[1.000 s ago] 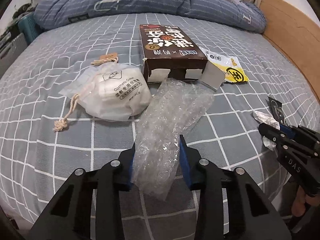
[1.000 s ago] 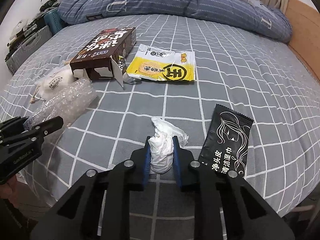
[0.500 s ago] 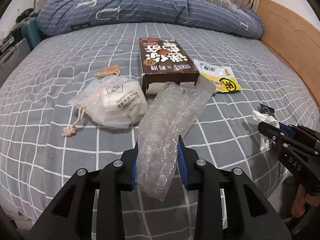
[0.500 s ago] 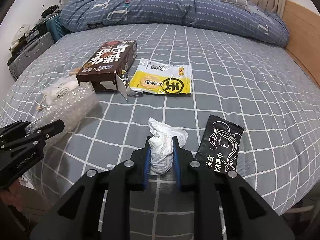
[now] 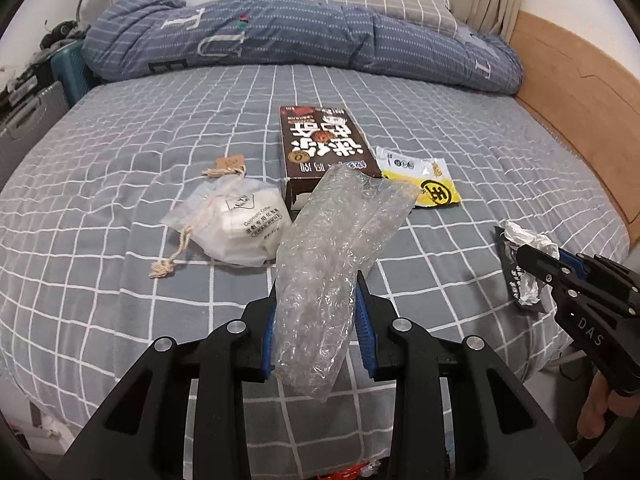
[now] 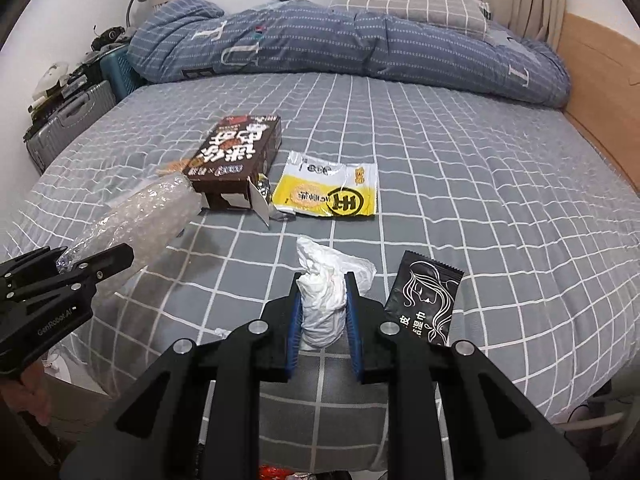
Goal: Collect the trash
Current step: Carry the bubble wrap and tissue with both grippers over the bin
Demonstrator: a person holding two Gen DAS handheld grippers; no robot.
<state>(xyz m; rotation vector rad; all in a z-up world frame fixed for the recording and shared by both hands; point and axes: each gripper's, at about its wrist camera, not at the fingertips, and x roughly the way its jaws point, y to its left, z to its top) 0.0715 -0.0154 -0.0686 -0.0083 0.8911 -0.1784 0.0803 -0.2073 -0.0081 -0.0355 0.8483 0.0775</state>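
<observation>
Lift step: my left gripper clamps the bubble wrap; my right gripper clamps the tissue. Next, I judge, carry both to a bin; box waits at 12 o'clock.

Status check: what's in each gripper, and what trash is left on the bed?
Left gripper shut on bubble wrap. Right gripper shut on tissue. Box, yellow wrapper, black sachet, pouch remain. Nothing blocking.

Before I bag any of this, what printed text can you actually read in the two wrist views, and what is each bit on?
"DAS": side of the right gripper, left wrist view.
"GenRobot.AI": side of the left gripper, right wrist view.
"Cosmetic Cotton": white drawstring pouch; its Chinese line is too small.
"T U": blue quilt.
Brown box, yellow wrapper, black sachet: Chinese print, not reliably readable.
</observation>
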